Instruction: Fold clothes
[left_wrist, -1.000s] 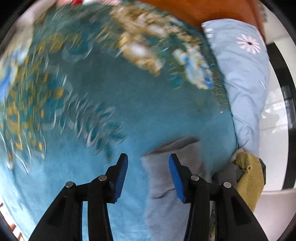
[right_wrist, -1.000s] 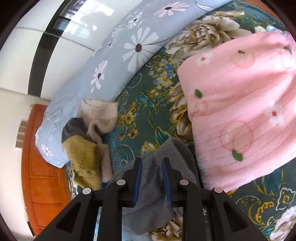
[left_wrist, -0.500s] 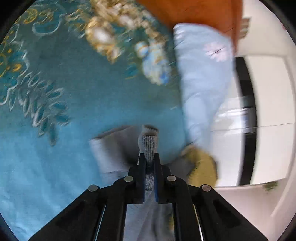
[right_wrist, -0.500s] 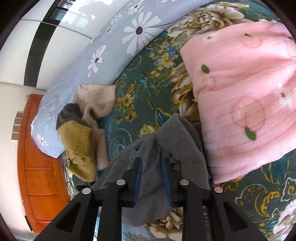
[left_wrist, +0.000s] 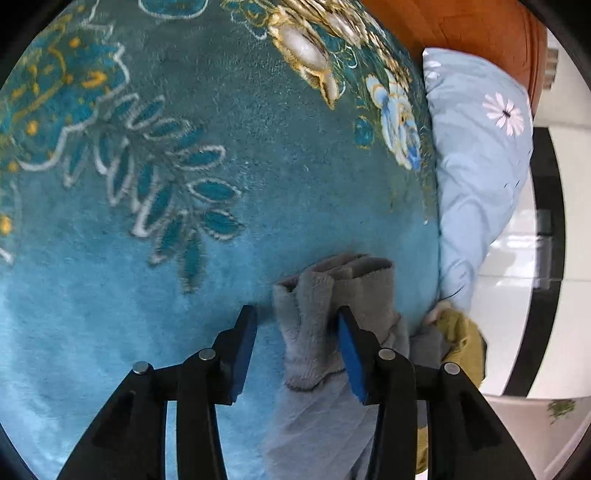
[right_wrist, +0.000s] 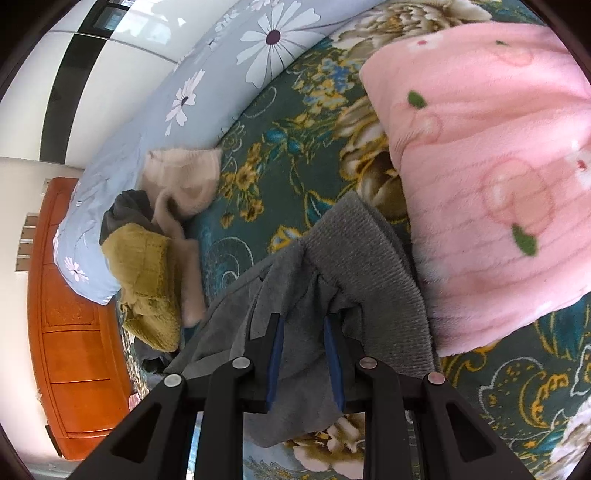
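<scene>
My left gripper (left_wrist: 297, 325) just popped open around the grey garment (left_wrist: 314, 332); right gripper (right_wrist: 303, 343) is clamped on its fabric.

The left gripper (left_wrist: 297, 317) has two black plastic arms that spread like a fork. Each arm ends in a flat blue pad. Round silver screws sit along the arms. The right gripper (right_wrist: 302, 326) looks the same: black arms, blue pads, shiny silver screws. The pads might be rubber, but it is hard to tell.
</scene>
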